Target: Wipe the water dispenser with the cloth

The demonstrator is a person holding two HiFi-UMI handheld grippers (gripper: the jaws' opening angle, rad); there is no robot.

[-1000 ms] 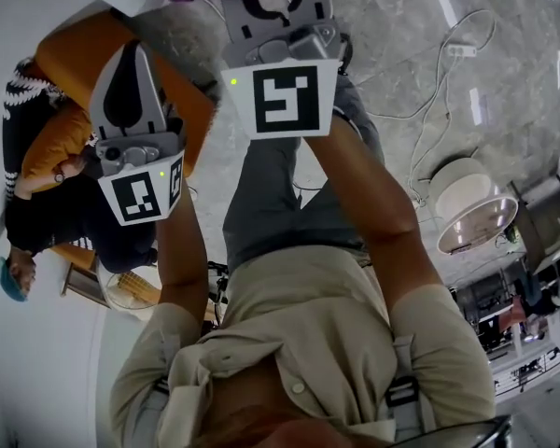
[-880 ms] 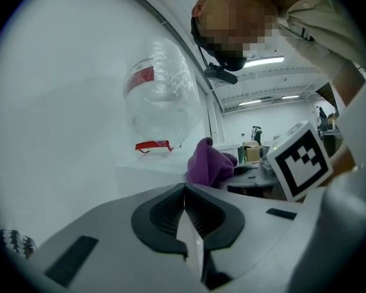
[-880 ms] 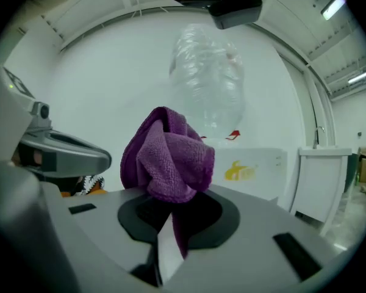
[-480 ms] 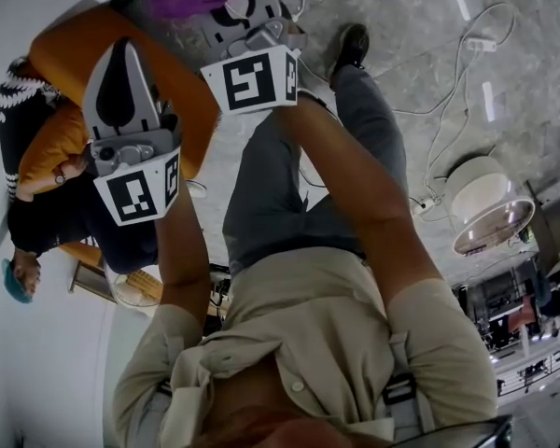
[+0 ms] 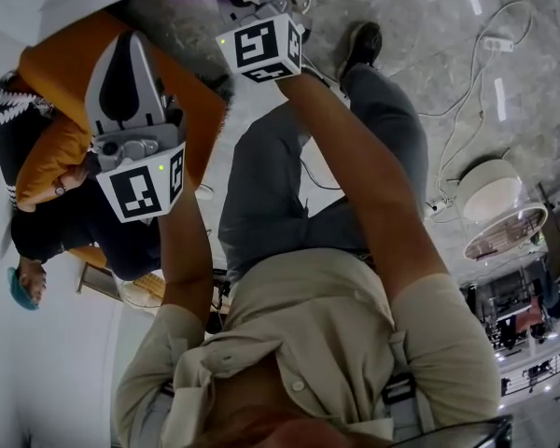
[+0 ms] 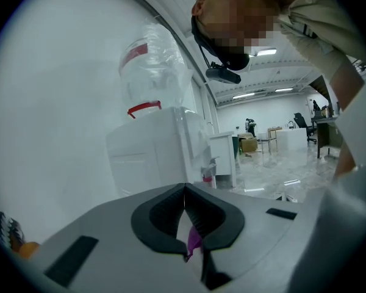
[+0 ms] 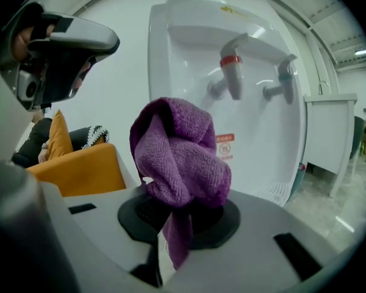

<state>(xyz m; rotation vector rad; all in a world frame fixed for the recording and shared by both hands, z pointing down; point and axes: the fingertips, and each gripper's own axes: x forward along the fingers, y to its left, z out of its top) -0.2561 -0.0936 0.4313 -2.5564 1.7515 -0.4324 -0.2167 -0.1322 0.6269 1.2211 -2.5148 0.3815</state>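
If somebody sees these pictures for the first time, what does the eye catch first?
The purple cloth, bunched up and clamped in the right gripper, stands out first, just in front of the white water dispenser with its red tap. Next comes the orange armchair at the head view's upper left.

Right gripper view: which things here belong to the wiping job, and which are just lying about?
Job:
purple terry cloth, pinched in the right gripper
white water dispenser

Lying about:
orange armchair
white cabinet
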